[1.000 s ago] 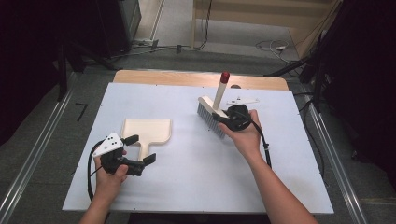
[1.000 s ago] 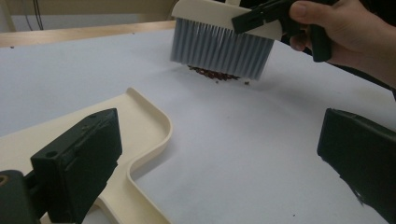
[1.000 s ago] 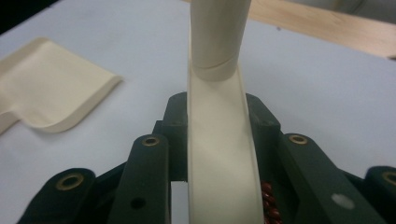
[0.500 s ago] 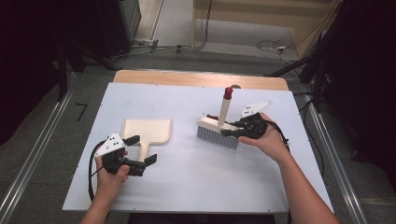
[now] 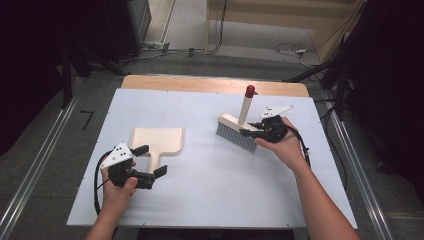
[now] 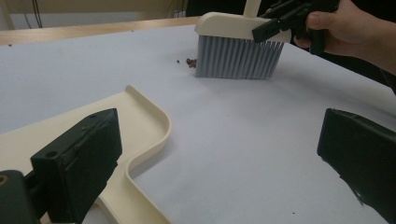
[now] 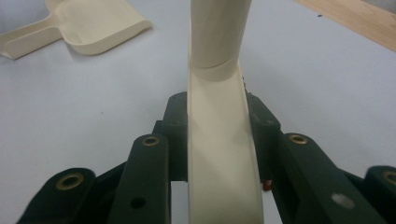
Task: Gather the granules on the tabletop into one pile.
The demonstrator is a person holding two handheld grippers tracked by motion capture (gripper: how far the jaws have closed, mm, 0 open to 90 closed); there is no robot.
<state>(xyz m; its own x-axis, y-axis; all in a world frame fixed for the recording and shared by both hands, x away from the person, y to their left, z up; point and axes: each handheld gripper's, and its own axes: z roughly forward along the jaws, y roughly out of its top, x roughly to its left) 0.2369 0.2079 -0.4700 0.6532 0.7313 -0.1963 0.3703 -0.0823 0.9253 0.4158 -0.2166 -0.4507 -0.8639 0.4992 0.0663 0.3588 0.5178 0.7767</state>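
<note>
Right gripper (image 5: 252, 132) clamping brush (image 5: 239, 131), dustpan (image 5: 156, 141) well apart, left gripper (image 5: 150, 162) agape

A white-topped table (image 5: 210, 200) with a bare wooden strip along its far edge carries a cream dustpan (image 5: 156, 141) lying flat at the left, a grey-bristled brush (image 5: 239, 132) standing on its bristles at the right, and a few small dark crumbs (image 6: 189, 61) just beside those bristles.

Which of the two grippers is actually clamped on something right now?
The right gripper: its jaws pinch the cream brush by its back. The left gripper stands open around the dustpan handle.
</note>
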